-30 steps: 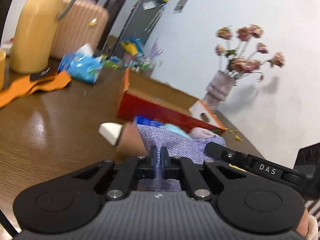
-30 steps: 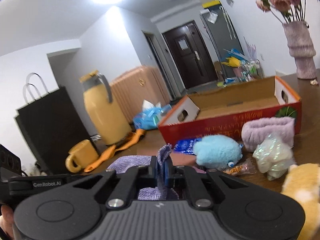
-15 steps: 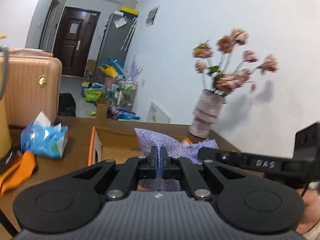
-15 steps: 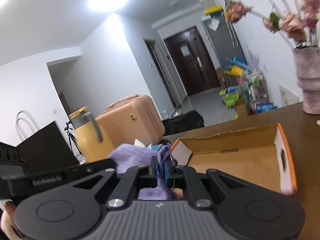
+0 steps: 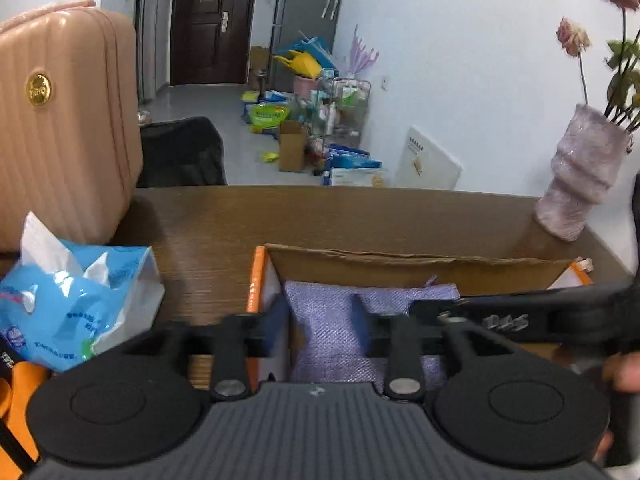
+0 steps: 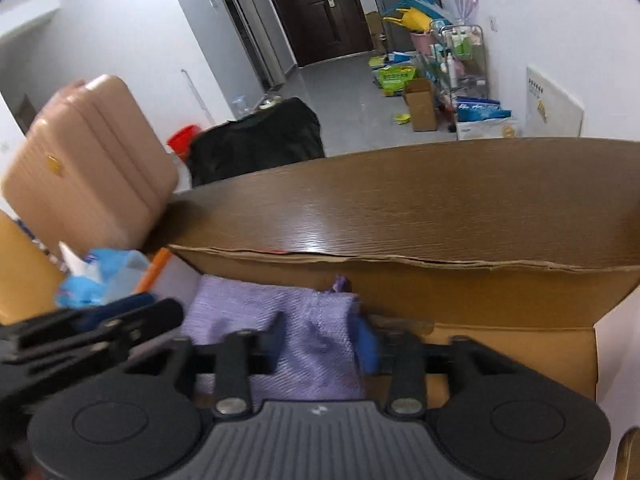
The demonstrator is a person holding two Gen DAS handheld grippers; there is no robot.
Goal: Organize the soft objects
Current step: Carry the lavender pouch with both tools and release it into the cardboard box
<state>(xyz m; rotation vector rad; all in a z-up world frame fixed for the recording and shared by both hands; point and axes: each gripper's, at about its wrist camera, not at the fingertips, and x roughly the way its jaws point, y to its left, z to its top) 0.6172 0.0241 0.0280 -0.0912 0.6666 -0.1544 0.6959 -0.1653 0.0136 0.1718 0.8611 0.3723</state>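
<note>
A purple woven cloth [image 5: 332, 316] lies inside the open cardboard box [image 5: 400, 268], at its left end. My left gripper [image 5: 320, 328] hangs over the cloth; its jaws are opening, with the cloth between the fingers and the pads off it. In the right wrist view the same cloth [image 6: 240, 312] spreads across the floor of the box [image 6: 440, 284]. My right gripper [image 6: 322, 344] is also opening astride a raised fold of it. Each gripper shows in the other's view: the right gripper [image 5: 520, 316] and the left gripper [image 6: 100, 328].
A blue tissue pack [image 5: 76, 300] sits on the brown table [image 6: 400, 208] left of the box. A pink suitcase [image 5: 64, 120] stands behind it. A purple vase [image 5: 580, 188] with flowers is at the far right corner. Orange fabric [image 5: 24, 384] lies at the left edge.
Both grippers, shut on the purple cloth, carried it from the table up and over into the box. Both sets of jaws have now parted and let go of it.
</note>
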